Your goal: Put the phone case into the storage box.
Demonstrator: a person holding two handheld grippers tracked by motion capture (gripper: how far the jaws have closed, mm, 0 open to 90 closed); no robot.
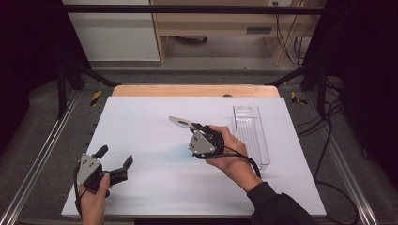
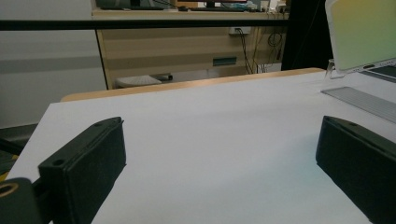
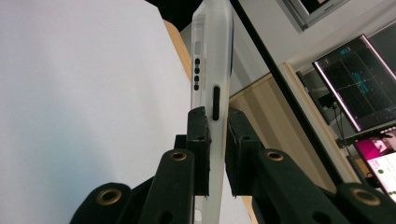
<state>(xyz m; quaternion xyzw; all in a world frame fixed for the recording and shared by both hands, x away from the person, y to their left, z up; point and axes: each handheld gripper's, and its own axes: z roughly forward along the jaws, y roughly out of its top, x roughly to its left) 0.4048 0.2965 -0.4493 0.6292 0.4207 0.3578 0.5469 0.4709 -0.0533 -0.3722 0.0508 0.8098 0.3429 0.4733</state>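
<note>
My right gripper [image 1: 193,127] is over the middle of the white table [image 1: 141,136], shut on a translucent phone case [image 1: 179,122] that sticks out toward the far left. In the right gripper view the case [image 3: 211,42] stands edge-on with its button cut-outs showing, and both pads clamp it at my right gripper [image 3: 217,119]. My left gripper [image 1: 115,155] is held low near the front left corner, open with nothing between its jaws. In the left gripper view my left gripper [image 2: 219,144] looks across bare table, and the case [image 2: 359,32] appears at the upper right.
A long clear plastic tray [image 1: 251,133] lies on the right side of the table, also seen as the flat tray [image 2: 362,100] in the left gripper view. A wooden edge [image 1: 195,90] borders the far side. Metal frame rails and cables run along both sides.
</note>
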